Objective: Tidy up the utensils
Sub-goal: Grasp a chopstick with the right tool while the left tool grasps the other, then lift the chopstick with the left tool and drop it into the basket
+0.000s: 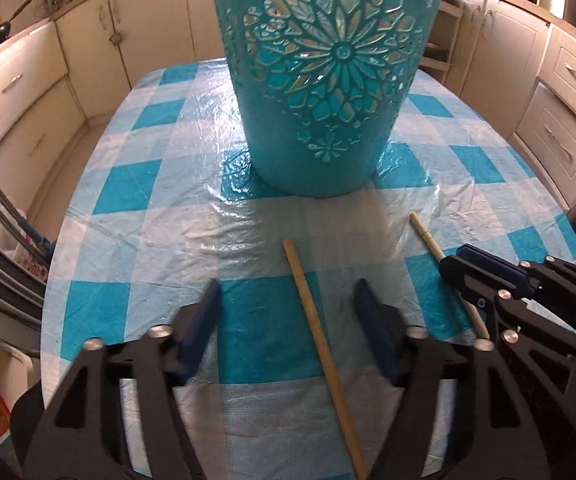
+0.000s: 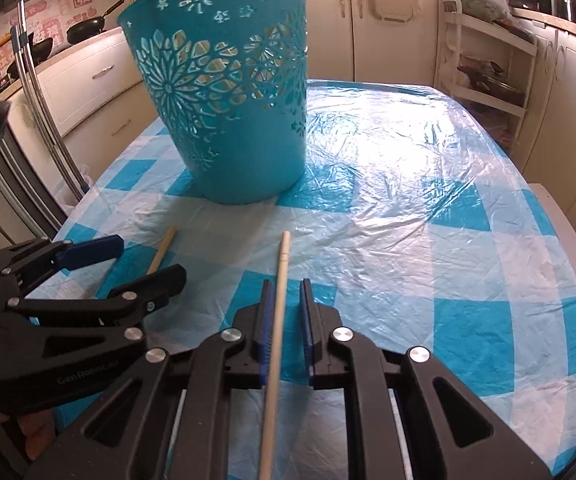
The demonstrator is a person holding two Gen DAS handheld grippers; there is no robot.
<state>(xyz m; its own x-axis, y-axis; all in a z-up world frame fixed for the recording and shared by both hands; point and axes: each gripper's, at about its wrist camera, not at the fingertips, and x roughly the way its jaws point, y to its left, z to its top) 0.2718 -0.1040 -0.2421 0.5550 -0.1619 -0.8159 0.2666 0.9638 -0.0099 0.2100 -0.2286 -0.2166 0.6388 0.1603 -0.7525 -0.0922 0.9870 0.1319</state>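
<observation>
Left gripper [image 1: 288, 320] open astride our darker chopstick [image 1: 316, 336], right gripper [image 2: 286, 320] narrowed around the paler chopstick [image 2: 276, 320] but not clamped, both sticks flat on the checked tablecloth [image 2: 428, 240] before the teal basket [image 2: 228, 100].

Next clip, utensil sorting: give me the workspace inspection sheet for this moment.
Surface: table under a blue-and-white checked plastic cover, wrinkled.
Job's things: teal cut-out bin upright; two wooden chopsticks lying flat, left chopstick, right chopstick.
Clutter: nothing seen on the table.
Grippers: left hand-held gripper open wide around the left chopstick; right hand-held gripper narrowly open astride the right chopstick, not clamped.
Cables: nothing seen.
Surroundings: cream kitchen cabinets, pans on the counter, white shelf rack.
</observation>
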